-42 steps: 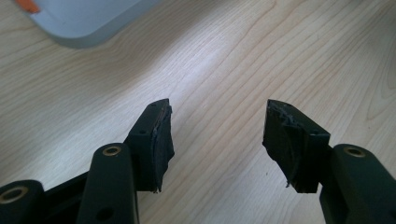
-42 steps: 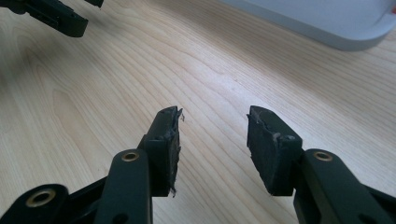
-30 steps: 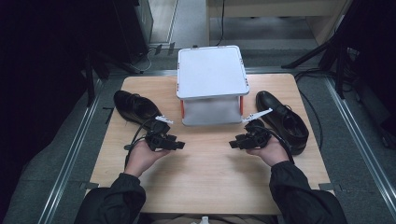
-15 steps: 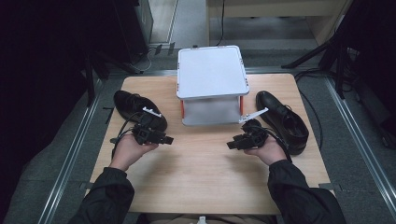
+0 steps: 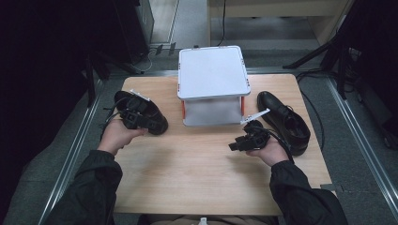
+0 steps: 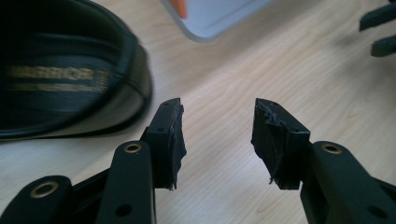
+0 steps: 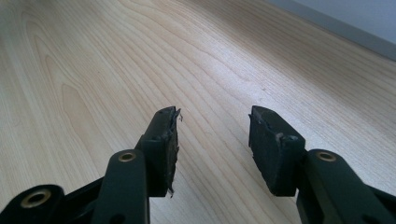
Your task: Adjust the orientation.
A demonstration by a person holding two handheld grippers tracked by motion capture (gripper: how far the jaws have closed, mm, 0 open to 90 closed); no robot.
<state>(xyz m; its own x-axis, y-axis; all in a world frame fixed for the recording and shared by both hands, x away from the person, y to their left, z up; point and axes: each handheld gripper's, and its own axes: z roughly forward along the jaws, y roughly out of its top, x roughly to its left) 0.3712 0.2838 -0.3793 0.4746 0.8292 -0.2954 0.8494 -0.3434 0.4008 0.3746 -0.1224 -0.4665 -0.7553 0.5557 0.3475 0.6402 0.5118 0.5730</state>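
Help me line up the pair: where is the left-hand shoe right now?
In the high view the left shoe lies on the table's left side, beside the white stand, with the left tool over it.

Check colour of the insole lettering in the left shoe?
Gold on the black left shoe; clearest in the left gripper view.

A black shoe (image 6: 70,70) carries gold lettering on its insole. The blurred top line seems to read "WARRIOR". The line beneath is illegible.
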